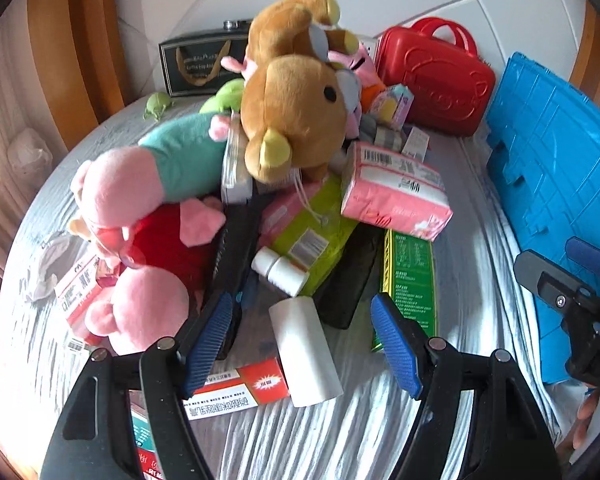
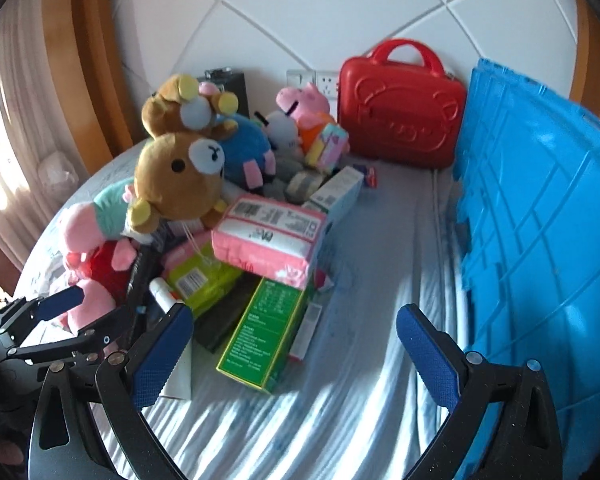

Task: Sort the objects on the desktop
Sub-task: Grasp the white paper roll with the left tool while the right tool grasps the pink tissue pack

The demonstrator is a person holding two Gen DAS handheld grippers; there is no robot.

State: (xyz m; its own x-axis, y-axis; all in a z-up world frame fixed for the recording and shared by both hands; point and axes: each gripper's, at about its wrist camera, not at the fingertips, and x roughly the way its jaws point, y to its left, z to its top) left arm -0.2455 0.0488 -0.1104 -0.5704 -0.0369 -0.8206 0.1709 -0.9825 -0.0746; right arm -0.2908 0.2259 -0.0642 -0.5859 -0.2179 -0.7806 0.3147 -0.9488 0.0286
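A pile of toys and packages lies on a grey-blue cloth. A brown bear plush (image 1: 296, 120) (image 2: 180, 176) tops it, with pink pig plushes (image 1: 116, 192) (image 2: 88, 220) at the left. A pink tissue pack (image 1: 396, 192) (image 2: 268, 236), a green box (image 1: 412, 280) (image 2: 268, 328), a white roll (image 1: 304, 352) and a white bottle (image 1: 280, 270) lie in front. My left gripper (image 1: 300, 344) is open, its fingers on either side of the white roll. My right gripper (image 2: 296, 356) is open and empty above the cloth, beside the green box.
A blue plastic crate (image 1: 556, 184) (image 2: 540, 248) stands along the right side. A red carry case (image 1: 436, 76) (image 2: 400, 120) stands at the back against the white wall. A red-and-white medicine box (image 1: 240, 392) lies under my left finger. A dark gift bag (image 1: 200, 64) stands back left.
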